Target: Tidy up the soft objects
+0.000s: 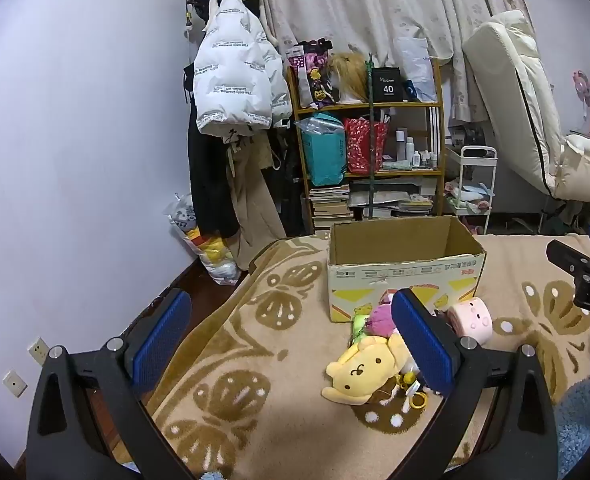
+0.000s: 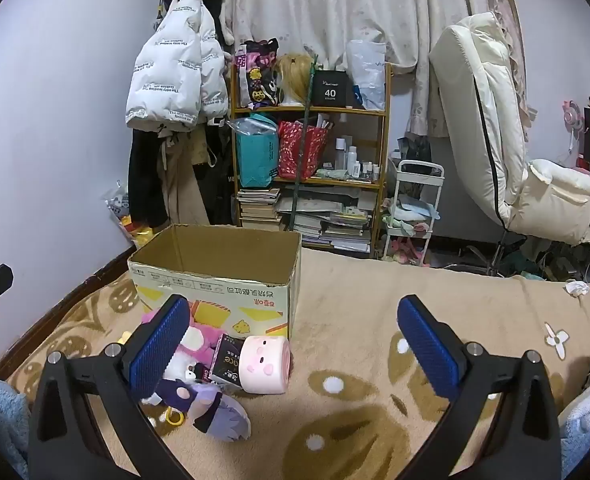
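Jaws wide, plush toys (image 2: 199, 376) before cardboard box (image 2: 223, 276)

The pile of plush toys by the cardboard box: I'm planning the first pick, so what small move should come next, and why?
Probably ease the right gripper, jaws open and empty, down and left around the pink cylindrical plush. It lies nearest, unobstructed on the beige patterned blanket, beside the open brown cardboard box.
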`<action>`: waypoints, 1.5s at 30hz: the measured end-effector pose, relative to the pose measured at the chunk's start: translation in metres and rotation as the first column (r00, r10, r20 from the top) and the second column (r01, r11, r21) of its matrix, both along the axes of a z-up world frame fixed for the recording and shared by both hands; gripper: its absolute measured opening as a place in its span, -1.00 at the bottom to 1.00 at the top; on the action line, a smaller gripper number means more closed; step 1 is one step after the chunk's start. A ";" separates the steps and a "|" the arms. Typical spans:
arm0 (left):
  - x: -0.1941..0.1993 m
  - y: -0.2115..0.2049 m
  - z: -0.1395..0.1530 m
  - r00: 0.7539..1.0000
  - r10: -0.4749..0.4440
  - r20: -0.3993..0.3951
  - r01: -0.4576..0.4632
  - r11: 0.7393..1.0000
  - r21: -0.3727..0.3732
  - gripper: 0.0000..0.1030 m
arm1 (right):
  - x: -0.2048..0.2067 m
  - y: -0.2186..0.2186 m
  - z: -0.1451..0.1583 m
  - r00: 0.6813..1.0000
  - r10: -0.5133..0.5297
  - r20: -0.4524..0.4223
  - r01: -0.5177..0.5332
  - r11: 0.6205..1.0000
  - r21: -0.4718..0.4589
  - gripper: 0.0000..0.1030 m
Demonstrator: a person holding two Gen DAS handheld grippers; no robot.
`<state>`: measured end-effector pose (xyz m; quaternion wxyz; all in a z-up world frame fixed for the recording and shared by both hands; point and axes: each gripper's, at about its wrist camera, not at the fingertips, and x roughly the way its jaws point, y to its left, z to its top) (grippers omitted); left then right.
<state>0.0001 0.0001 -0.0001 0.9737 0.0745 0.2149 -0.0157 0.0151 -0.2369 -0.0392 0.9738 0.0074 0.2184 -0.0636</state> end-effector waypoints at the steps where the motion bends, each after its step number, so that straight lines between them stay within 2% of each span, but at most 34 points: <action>1: 0.000 0.000 0.000 1.000 0.000 0.006 0.000 1.000 0.009 0.92 | 0.000 0.000 0.000 1.000 0.001 -0.002 -0.001 1.000 0.001 1.00; 45: 0.002 0.003 -0.005 1.000 0.001 -0.005 -0.001 1.000 0.016 0.92 | 0.001 0.000 -0.001 1.000 0.000 -0.016 0.000 1.000 0.002 1.00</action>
